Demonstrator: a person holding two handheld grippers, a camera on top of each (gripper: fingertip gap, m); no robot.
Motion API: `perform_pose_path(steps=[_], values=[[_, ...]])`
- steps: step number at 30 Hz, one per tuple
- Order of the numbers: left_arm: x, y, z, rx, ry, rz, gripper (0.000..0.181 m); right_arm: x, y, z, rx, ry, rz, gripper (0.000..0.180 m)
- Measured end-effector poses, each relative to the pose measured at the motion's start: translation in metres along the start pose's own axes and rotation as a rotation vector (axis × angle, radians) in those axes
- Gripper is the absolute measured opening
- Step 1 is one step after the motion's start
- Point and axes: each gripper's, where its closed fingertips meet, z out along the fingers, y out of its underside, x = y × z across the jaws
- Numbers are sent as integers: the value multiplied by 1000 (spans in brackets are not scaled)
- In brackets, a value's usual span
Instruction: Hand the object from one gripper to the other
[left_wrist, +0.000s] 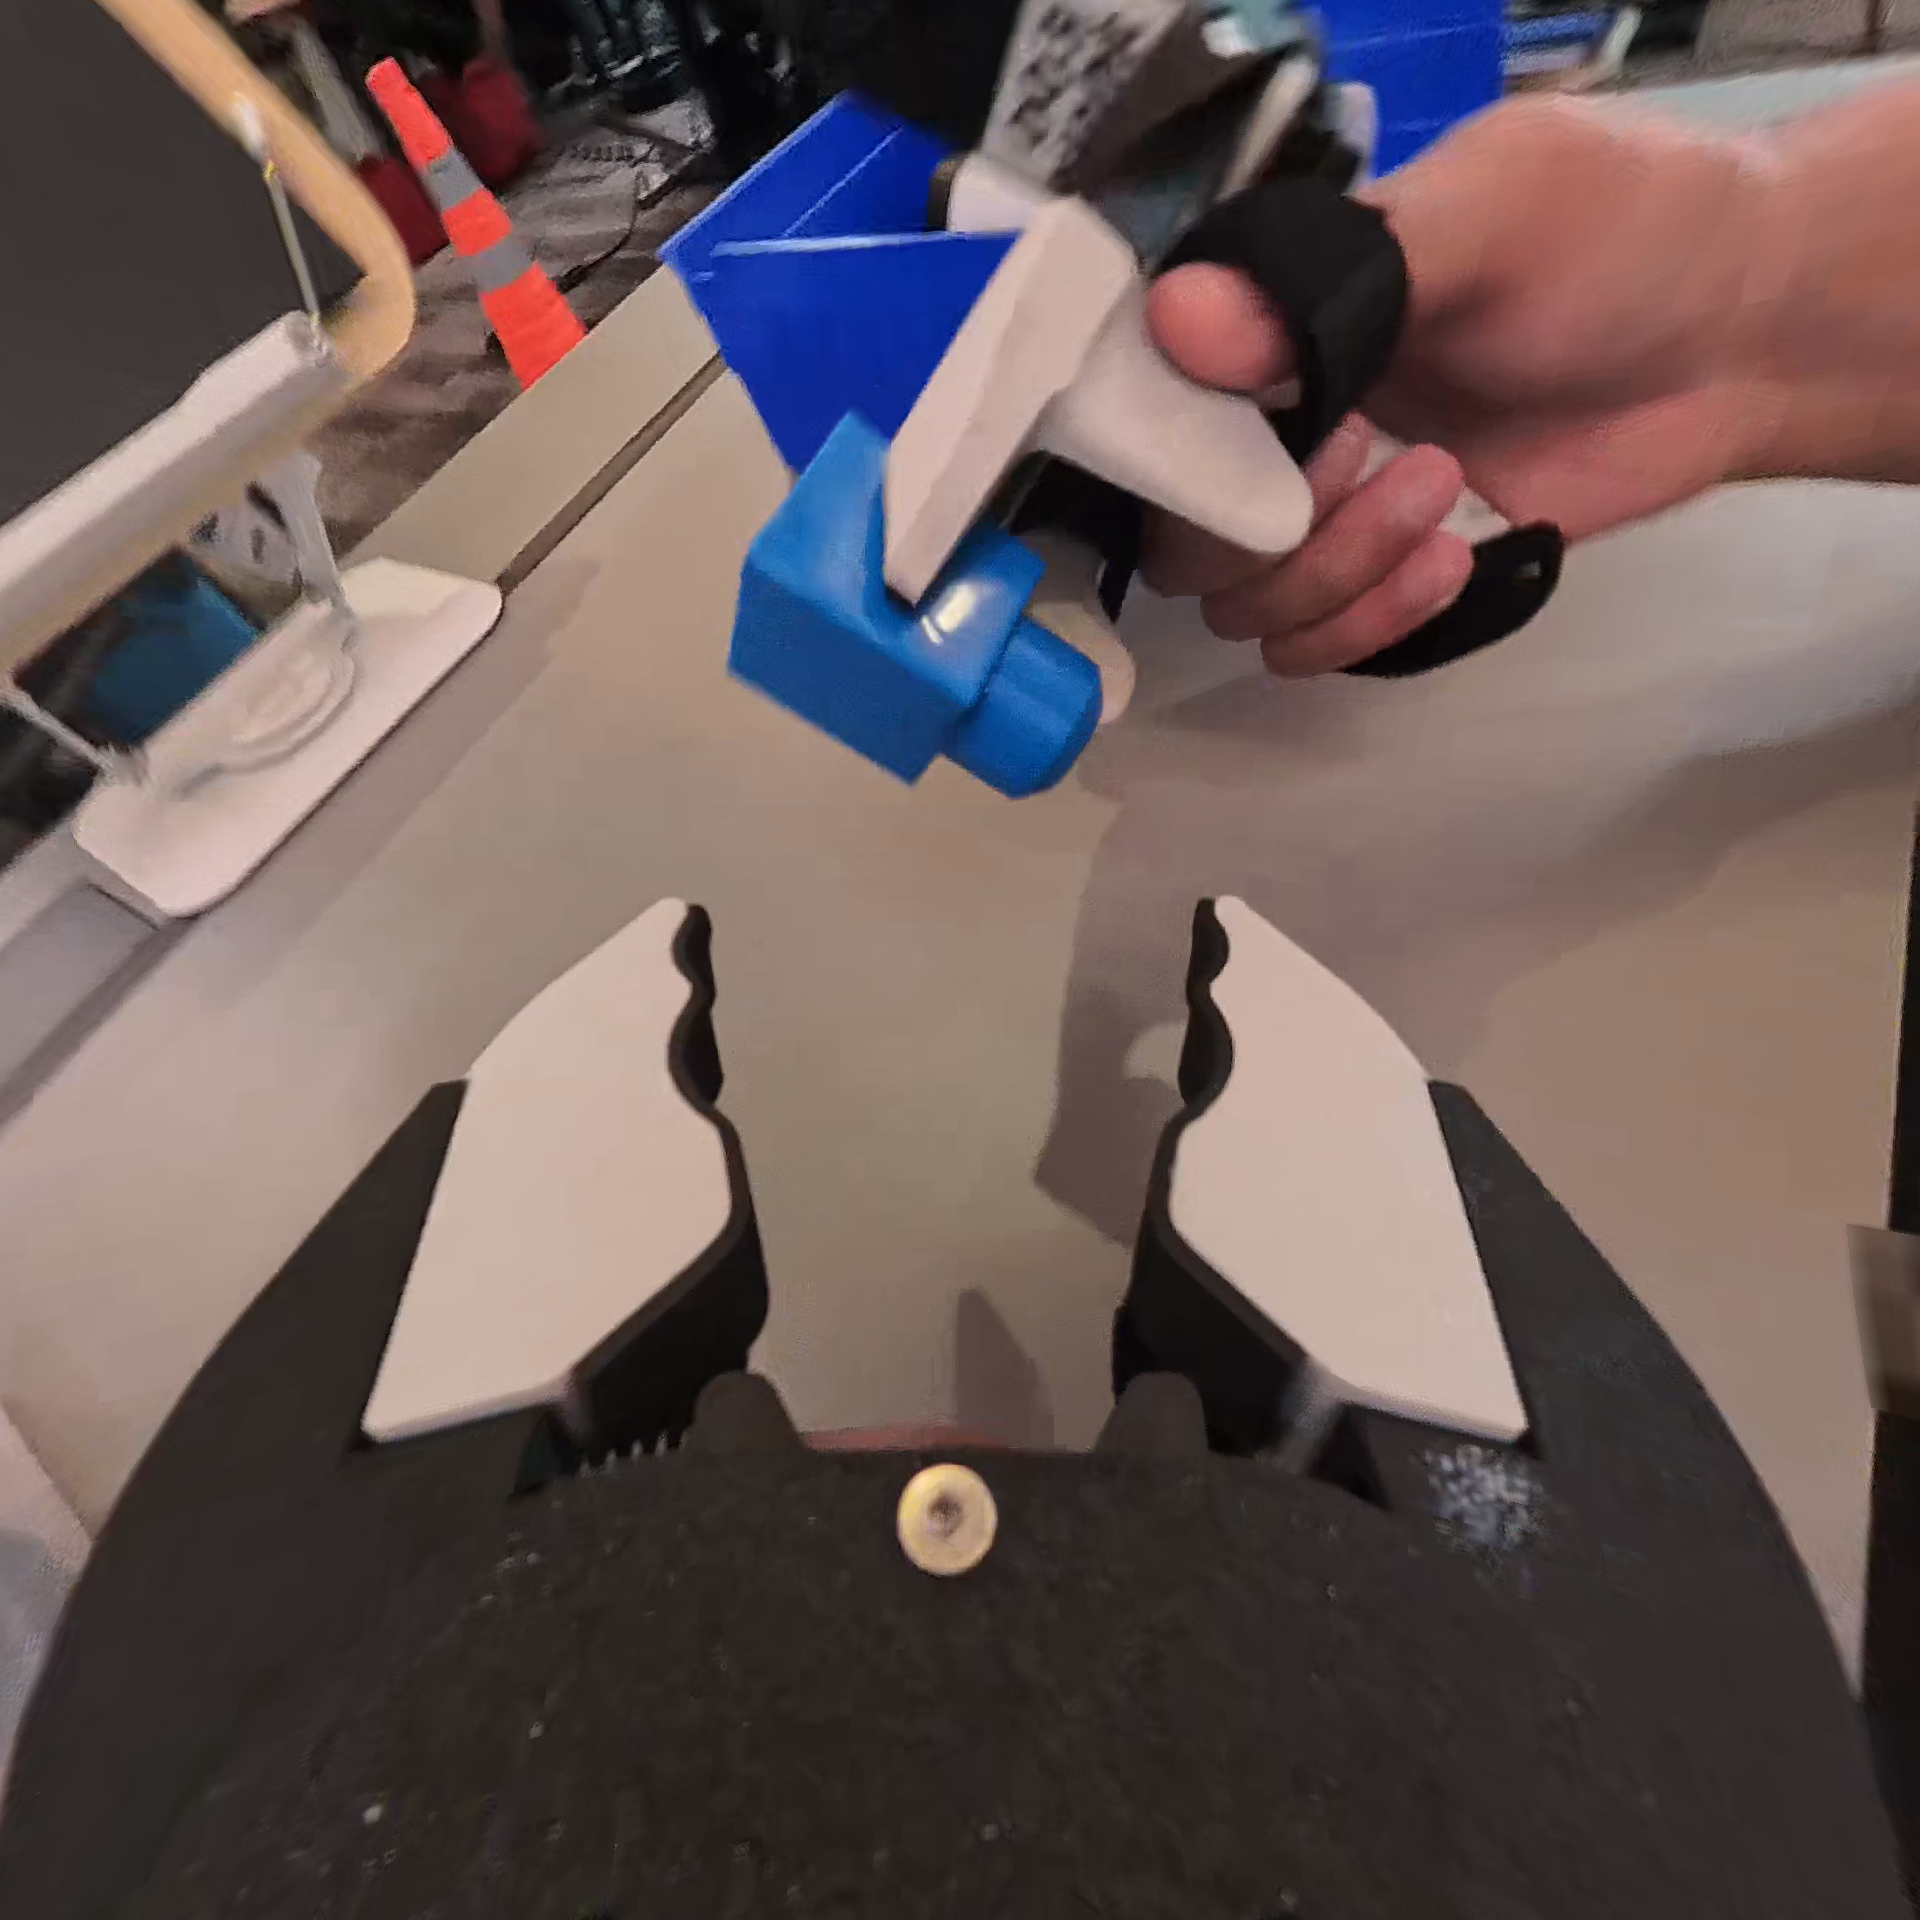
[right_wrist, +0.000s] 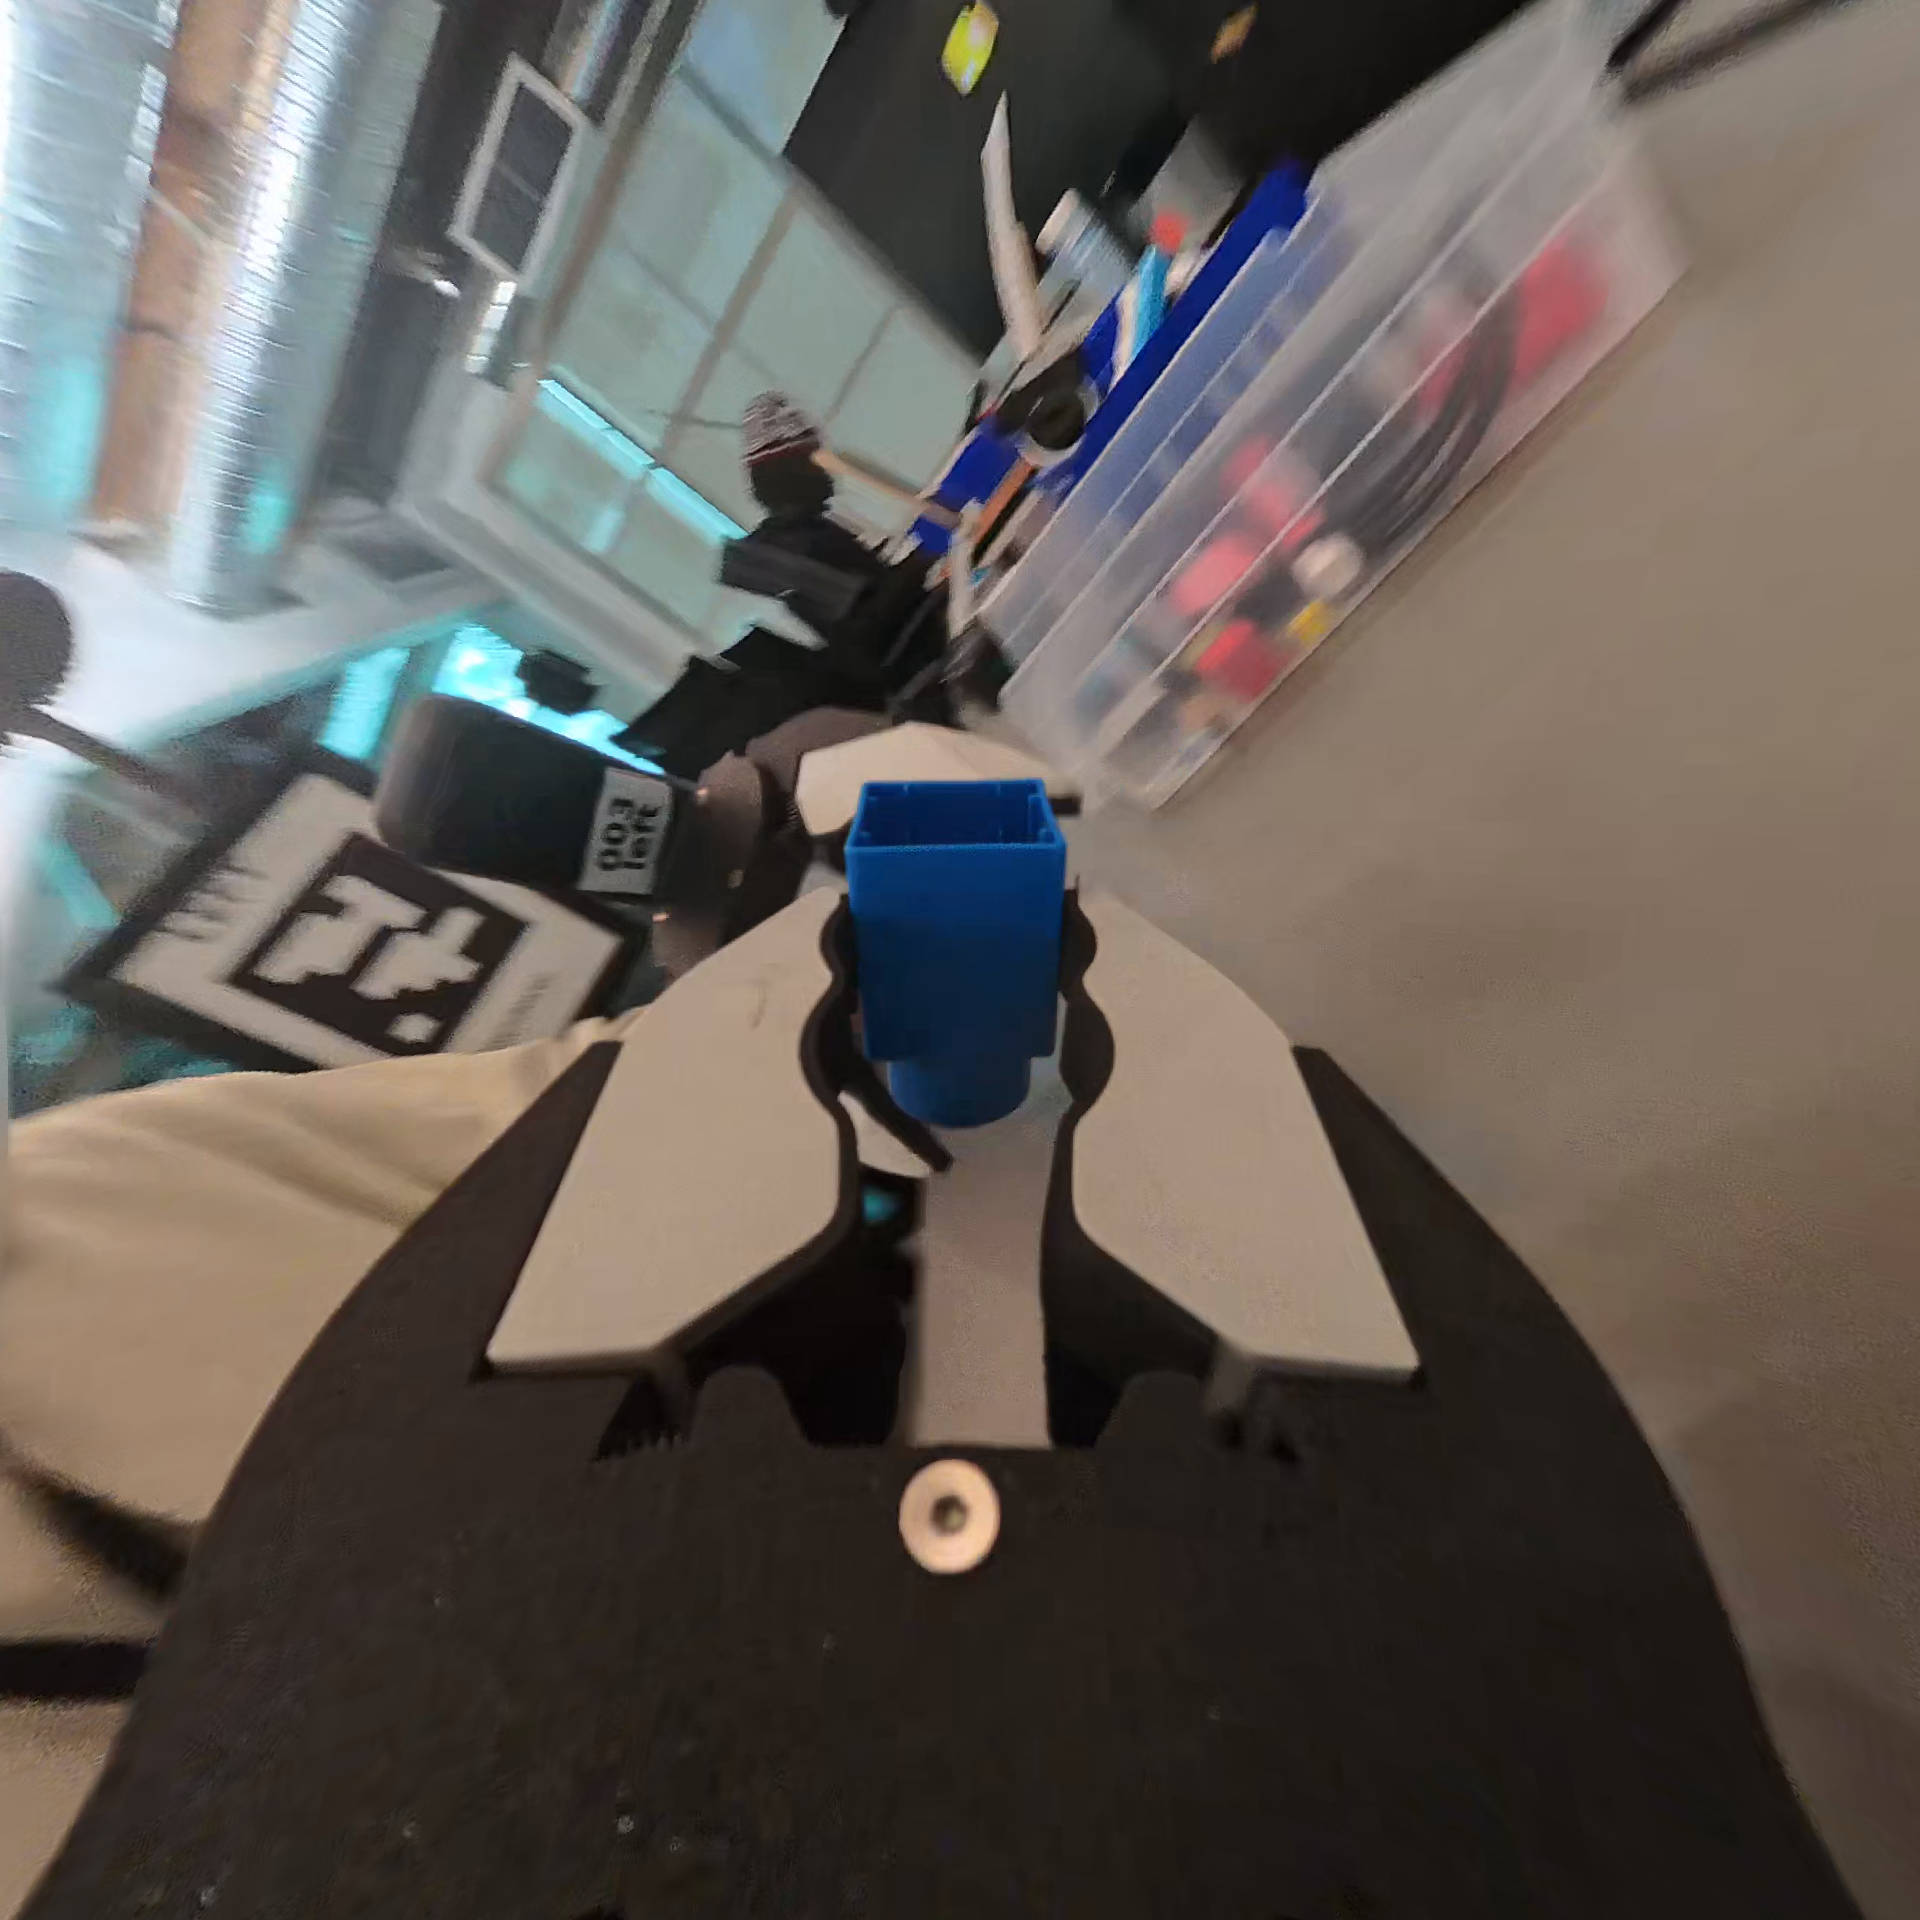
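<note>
Fingers (right_wrist: 727, 1122) of our right gripper (right_wrist: 956, 935) are closed on the blue block (right_wrist: 956, 935), pinching its square body with the round stub pointing back toward the gripper body. Our left gripper (left_wrist: 951, 925) has its fingers (left_wrist: 582, 1153) spread wide with nothing between them, and the blue block (left_wrist: 883, 623) hangs in the air above the table (left_wrist: 644, 883), near their tips but well clear of them. So we judge the pick-up done and the transfer itself not yet made: the left must close on the block and the right must let go. A bare hand (left_wrist: 1558, 353) holds the right gripper (left_wrist: 997, 623) tilted down toward the block from beyond it; the left points level at the block.
</note>
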Motion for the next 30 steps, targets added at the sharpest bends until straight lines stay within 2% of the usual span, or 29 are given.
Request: perform_pose_path(steps=[4, 7, 12, 15, 20, 23, 27, 30], values=[[12, -12, -9, 50, 52, 156, 83, -12, 18, 11, -89, -165, 277, 36], [20, -19, -11, 76, 83, 205, 82, -18, 26, 16, -109, -275, 416, 36], [22, -20, -8, 76, 74, 221, 81, -27, 40, 23, -175, -361, 488, 36], [27, -20, -8, 78, 91, 228, 70, -28, 41, 26, -166, -376, 493, 36], [24, -23, -12, 79, 99, 176, 70, -28, 39, 23, -147, -364, 370, 48], [13, -26, -19, 116, 114, 60, 70, -21, 31, 14, -113, -291, 235, 55], [-3, -27, -29, 170, 150, -108, 70, -3, 14, -1, -28, -176, 82, 55], [-8, -29, -32, 199, 227, -264, 70, 8, 2, -6, 55, -98, -123, 54]])
